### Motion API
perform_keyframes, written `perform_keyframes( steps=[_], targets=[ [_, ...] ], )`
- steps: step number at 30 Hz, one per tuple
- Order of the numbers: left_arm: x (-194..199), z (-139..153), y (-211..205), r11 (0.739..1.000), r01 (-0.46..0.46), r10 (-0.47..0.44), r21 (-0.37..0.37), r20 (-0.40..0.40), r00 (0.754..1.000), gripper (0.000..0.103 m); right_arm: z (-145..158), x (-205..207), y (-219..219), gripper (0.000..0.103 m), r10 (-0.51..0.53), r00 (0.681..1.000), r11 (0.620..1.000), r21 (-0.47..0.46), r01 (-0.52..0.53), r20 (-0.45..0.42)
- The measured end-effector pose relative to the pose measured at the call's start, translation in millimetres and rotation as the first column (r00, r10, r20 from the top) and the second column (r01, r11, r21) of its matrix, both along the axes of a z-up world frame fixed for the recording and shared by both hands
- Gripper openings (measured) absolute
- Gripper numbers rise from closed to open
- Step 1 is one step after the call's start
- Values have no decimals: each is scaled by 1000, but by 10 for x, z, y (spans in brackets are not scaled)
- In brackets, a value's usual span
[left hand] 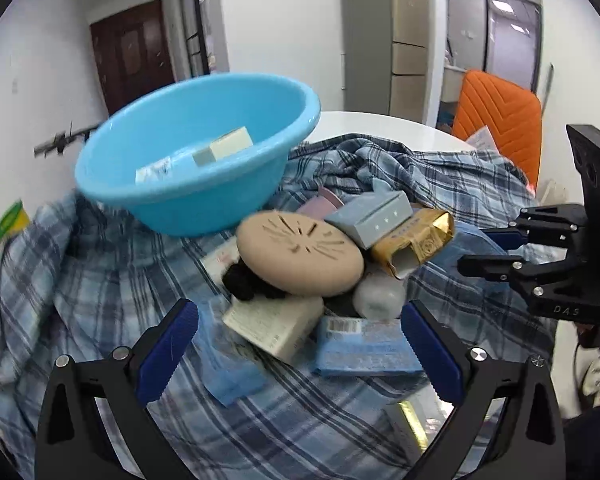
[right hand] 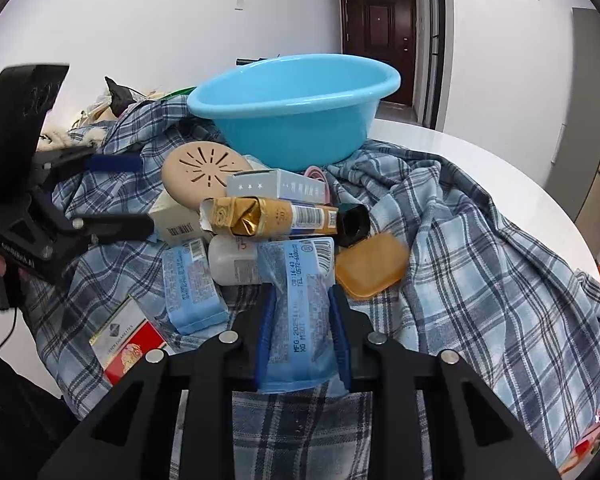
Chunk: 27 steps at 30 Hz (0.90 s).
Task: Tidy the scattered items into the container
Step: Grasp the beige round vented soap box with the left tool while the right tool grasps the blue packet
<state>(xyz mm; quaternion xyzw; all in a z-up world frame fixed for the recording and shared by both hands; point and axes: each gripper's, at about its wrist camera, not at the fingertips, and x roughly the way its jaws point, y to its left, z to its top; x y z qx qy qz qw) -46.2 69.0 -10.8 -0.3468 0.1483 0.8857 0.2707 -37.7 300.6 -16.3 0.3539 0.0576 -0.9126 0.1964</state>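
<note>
Right gripper point(right hand: 302, 322) is clamped on a light-blue tissue packet point(right hand: 300, 312), held lengthwise between the blue pads, barcode end pointing toward the pile. Left gripper point(left hand: 300, 354) is seen with jaws wide apart, nothing between them, poised low over the near edge of the heap.

Blue plastic basin point(right hand: 296, 116) is perched tilted on the bunched blue plaid shirt point(right hand: 460, 260), just behind the pile; a few small boxes are already seen inside it from the left wrist view. Still outside it: round beige perforated disc point(right hand: 204, 170), grey-blue starred box point(right hand: 276, 186), gold carton point(right hand: 268, 216), white bottle point(right hand: 234, 260), orange soap-like bar point(right hand: 370, 266), second blue tissue packet point(right hand: 192, 284), red-and-white cigarette pack point(right hand: 126, 344), cream box point(left hand: 274, 324).

Step in hand, as judged: the gripped packet is to be carried to the basin. The packet should be lifted clear first, since the gold carton and bottle lie touching its far end and could be dragged. It is soft, so the grip should be kept firm but release made only once it is over the rim. The basin looks unstable on the cloth; its rim should not be knocked. The other gripper is close on the left, so its path should be avoided.
</note>
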Motion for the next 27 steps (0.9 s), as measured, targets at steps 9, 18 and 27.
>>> perform_keyframes(
  steps=[9,18,27],
  targets=[
    [-143,68,302,935,275,-291,-225,-39,956,103,-33,-1,38,25,-4,1000,1000,-19,4,21],
    [-344,48,427,906,338,-353,-254,-15,935,103,-57,-48,28,25,-10,999,999,-38,11,33],
    [-509,-107,465,895,365,-369,-257,35,929,80,-47,-38,43,25,-27,999,999,-34,28,37]
  ],
)
